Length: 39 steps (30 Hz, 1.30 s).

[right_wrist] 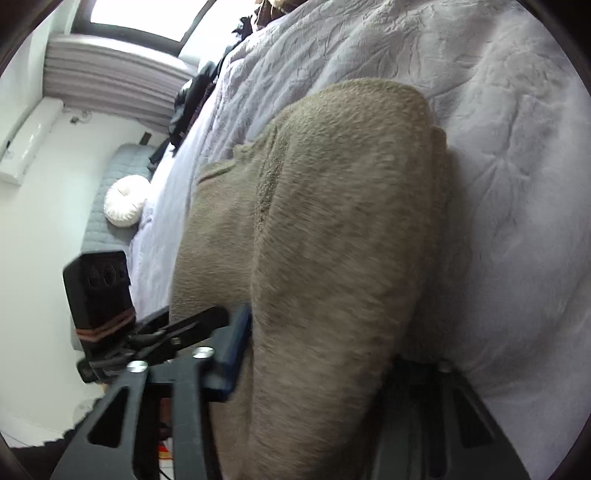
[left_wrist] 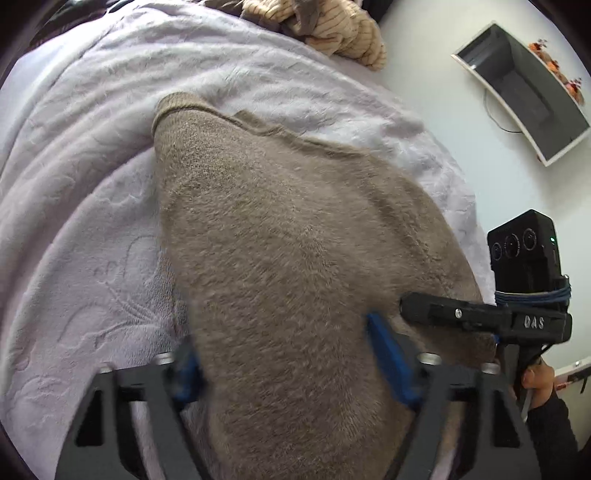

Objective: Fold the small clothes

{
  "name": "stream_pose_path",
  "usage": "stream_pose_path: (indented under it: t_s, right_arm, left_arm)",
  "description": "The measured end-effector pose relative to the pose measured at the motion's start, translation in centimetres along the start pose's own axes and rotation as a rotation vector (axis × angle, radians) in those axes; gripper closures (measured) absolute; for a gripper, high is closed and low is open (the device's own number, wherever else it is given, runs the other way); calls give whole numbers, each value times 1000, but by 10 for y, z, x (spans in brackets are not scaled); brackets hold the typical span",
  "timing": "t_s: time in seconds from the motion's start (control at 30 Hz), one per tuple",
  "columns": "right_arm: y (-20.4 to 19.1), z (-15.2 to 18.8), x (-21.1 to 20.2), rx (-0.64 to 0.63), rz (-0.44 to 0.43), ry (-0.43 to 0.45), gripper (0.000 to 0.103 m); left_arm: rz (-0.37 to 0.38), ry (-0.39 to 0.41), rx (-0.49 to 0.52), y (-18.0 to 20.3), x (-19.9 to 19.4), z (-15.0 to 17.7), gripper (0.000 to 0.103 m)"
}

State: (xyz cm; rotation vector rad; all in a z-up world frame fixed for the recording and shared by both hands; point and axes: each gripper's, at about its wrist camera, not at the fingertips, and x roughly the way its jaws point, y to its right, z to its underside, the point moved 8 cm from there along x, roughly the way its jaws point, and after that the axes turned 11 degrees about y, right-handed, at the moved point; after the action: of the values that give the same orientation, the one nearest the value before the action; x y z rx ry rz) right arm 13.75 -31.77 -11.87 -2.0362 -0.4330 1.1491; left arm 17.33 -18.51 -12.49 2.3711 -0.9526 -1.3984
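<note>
A fuzzy taupe sweater lies on a lavender bedspread; a ribbed cuff or hem shows at its far left corner. My left gripper has its blue-padded fingers spread wide around a bunch of the sweater's near edge. In the right wrist view the same sweater drapes between my right gripper's fingers; the left blue pad shows, the right finger is mostly hidden by cloth. The right gripper also shows in the left wrist view, at the sweater's right edge.
A heap of beige striped clothes lies at the bed's far end. A wall-mounted screen hangs on the white wall. In the right wrist view there is a grey mat with a round white cushion, an air conditioner and a window.
</note>
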Motion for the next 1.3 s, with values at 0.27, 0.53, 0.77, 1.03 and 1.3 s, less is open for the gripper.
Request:
stream_pose_path:
  t_s: [0.27, 0.53, 0.77, 1.03, 1.3]
  right_arm:
    - [-52, 7, -29, 53, -104, 46, 69]
    - [-103, 54, -43, 83, -169, 33, 69]
    - [-138, 111, -19, 131, -231, -2, 69]
    - [-139, 155, 41, 97, -141, -77, 69]
    - [-123, 141, 24, 5, 54, -8, 57]
  left_arm:
    - [36, 31, 42, 23, -58, -8, 56]
    - [32, 46, 41, 17, -134, 17, 56]
    - [-4, 28, 33, -9, -188, 53, 56]
    - [-127, 0, -10, -60, -198, 113, 56]
    - [-232, 113, -90, -104, -234, 122, 51]
